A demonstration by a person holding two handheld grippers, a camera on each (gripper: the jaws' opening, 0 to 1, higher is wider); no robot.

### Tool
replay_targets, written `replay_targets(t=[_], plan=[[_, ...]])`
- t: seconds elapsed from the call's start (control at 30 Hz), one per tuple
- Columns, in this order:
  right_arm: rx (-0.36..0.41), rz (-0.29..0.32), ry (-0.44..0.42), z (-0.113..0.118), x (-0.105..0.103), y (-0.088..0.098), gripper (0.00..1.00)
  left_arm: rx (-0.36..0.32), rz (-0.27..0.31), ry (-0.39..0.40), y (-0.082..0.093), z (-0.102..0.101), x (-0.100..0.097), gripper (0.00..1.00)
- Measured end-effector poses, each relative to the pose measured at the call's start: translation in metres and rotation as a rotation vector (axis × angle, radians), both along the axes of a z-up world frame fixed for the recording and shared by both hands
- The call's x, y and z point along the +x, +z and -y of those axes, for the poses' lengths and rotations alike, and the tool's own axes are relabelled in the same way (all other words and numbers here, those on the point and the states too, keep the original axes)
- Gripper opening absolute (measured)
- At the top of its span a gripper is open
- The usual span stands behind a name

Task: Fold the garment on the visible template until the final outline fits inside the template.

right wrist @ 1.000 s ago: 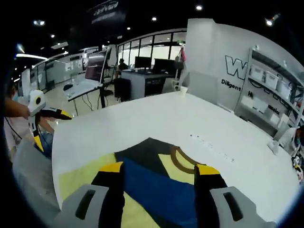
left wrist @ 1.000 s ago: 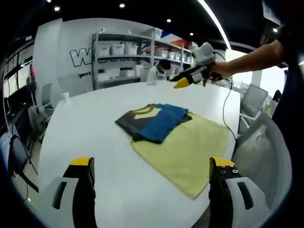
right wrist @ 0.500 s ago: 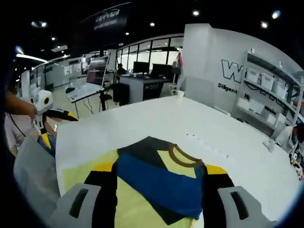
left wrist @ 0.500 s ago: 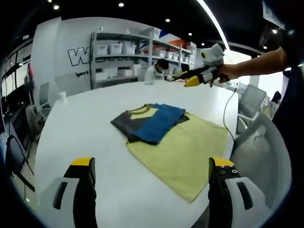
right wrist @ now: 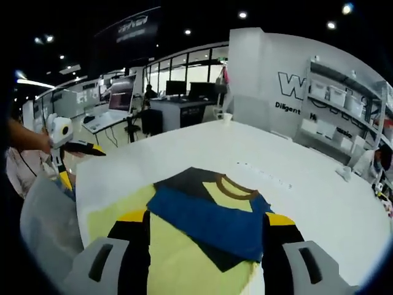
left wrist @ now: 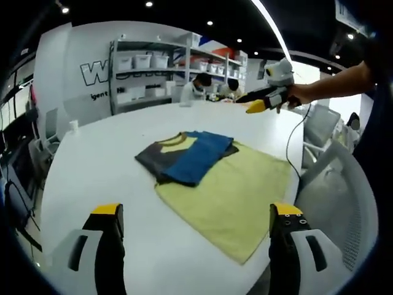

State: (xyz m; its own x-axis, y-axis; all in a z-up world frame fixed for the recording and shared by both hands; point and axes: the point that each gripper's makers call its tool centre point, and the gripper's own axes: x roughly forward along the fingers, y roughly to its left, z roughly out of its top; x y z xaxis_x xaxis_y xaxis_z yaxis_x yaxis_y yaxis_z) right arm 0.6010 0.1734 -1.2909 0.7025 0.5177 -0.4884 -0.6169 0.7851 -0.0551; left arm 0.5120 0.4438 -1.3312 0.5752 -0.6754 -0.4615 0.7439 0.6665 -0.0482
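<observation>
A folded garment (left wrist: 187,157), dark grey with a blue panel and a yellow collar patch, lies on the far-left corner of a flat yellow template (left wrist: 236,196) on a white table (left wrist: 92,166). My left gripper (left wrist: 196,215) is open and empty, held back from the template's near edge. A person's hand holds my right gripper (left wrist: 263,103) in the air beyond the table's far right. In the right gripper view the garment (right wrist: 209,206) lies just past my open right gripper (right wrist: 206,218), over the template (right wrist: 110,209). The left gripper (right wrist: 77,147) hangs off the table's left side.
Shelves with white bins (left wrist: 147,61) stand behind the table, and a person (left wrist: 199,86) sits near them. Office chairs (left wrist: 319,126) flank the table's right side, with another chair (right wrist: 43,215) close by. A small cup (right wrist: 226,115) sits at the table's far edge.
The right gripper has drawn back and up, so more of the garment and template shows. The left view has drifted slightly. The garment keeps its shape and place.
</observation>
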Motion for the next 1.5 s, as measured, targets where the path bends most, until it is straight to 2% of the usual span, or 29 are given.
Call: replay_targets(t=[0.33, 0.6, 0.97, 1.17, 1.23, 1.33, 1.5], plan=[[-0.006, -0.053, -0.003, 0.012, -0.028, -0.025, 0.72, -0.002, -0.022, 0.002, -0.005, 0.0, -0.003, 0.97], [0.0, -0.076, -0.01, 0.024, -0.042, -0.032, 0.71, 0.016, -0.037, -0.021, -0.009, 0.003, -0.008, 0.96], [-0.006, -0.122, -0.031, 0.038, -0.067, -0.055, 0.7, 0.016, -0.051, -0.053, -0.017, 0.019, -0.009, 0.96], [-0.001, -0.124, -0.044, 0.042, -0.073, -0.058, 0.7, 0.027, -0.062, -0.087, -0.023, 0.029, -0.016, 0.95], [-0.008, -0.129, -0.035, 0.042, -0.078, -0.061, 0.7, 0.025, -0.064, -0.091, -0.024, 0.031, -0.017, 0.95], [-0.045, -0.164, -0.008, 0.045, -0.091, -0.076, 0.69, 0.026, -0.066, -0.103, -0.026, 0.036, -0.021, 0.95], [-0.106, -0.171, 0.022, 0.05, -0.108, -0.09, 0.68, 0.034, -0.077, -0.129, -0.035, 0.043, -0.032, 0.93]])
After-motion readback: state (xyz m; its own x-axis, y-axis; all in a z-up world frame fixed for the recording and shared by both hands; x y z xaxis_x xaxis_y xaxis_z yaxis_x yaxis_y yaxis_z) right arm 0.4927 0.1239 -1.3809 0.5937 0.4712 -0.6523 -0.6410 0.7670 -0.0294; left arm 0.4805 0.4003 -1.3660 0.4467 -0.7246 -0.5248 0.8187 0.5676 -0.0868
